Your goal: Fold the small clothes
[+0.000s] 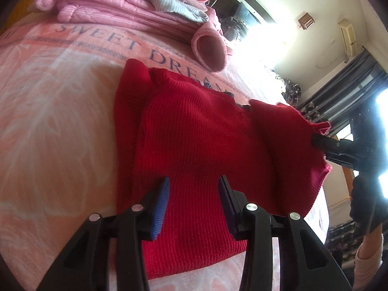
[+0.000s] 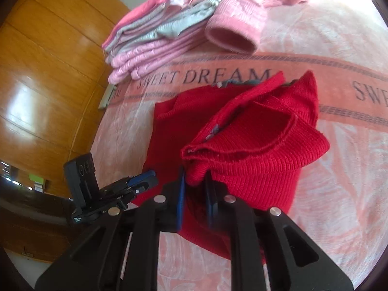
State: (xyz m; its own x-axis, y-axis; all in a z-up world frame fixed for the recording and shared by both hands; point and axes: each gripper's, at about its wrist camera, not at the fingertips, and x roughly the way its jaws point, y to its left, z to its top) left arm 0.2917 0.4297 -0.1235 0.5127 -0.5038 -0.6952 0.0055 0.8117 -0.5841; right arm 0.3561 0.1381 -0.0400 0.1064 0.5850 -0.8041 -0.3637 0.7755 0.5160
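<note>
Right claw (image 2: 195, 186) grips the red sweater (image 2: 242, 145) edge, half folded; left claw (image 1: 194, 194) hovers open above it. Far stack (image 2: 155, 36) looks already folded.

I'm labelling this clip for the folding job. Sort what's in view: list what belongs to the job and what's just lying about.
In the job:
- red sweater, one side lifted
- right gripper, shut on the sweater's edge
- left gripper, open over the sweater
- folded pile
- blanket they work on

Lying about:
- pink sleeve
- curtain
- air conditioner
</note>
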